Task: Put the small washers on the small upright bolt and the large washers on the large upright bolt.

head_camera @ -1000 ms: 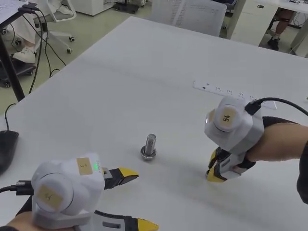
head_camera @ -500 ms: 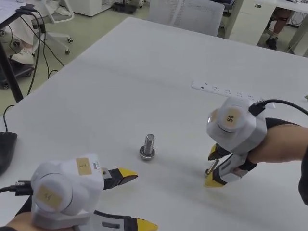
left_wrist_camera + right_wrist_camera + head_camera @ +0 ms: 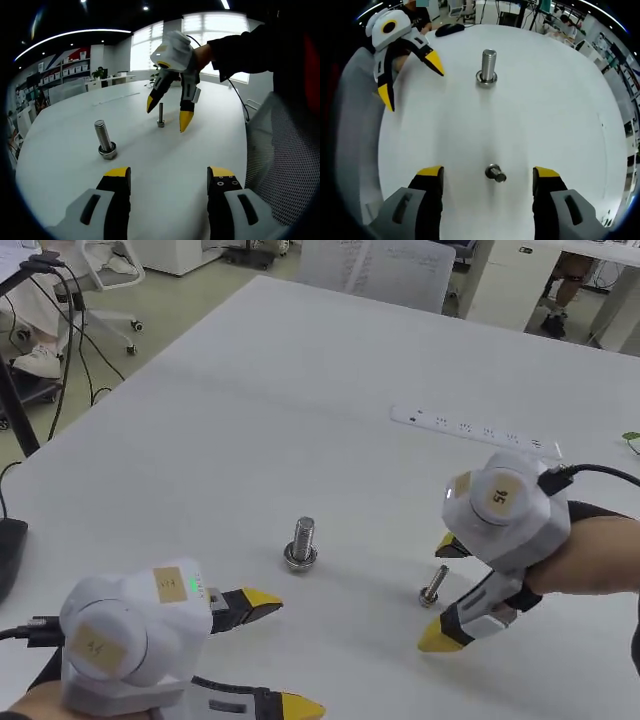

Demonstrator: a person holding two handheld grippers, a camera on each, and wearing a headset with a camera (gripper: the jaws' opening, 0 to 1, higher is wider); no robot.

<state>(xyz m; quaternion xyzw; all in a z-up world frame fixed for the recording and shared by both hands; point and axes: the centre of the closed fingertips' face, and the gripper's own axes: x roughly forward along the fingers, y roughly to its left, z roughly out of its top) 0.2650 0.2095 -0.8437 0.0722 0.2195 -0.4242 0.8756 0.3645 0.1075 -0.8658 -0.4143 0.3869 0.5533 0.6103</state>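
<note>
Now the right claw (image 3: 443, 592) hovers with its jaws wide apart, one on each side of the small bolt (image 3: 433, 585) and clear of it. That bolt stands head-down on the white desk (image 3: 300, 410). At its 9 o'clock, well apart, the large bolt (image 3: 302, 543) stands upright too. The left claw (image 3: 283, 652) sits at the large bolt's 7 o'clock, jaws spread, gripping nothing. A power strip (image 3: 475, 430) lies out at 1 o'clock.

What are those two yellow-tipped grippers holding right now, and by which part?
Nothing. The right gripper is open, with the small bolt standing free between its jaws; the left gripper is open and empty.
</note>
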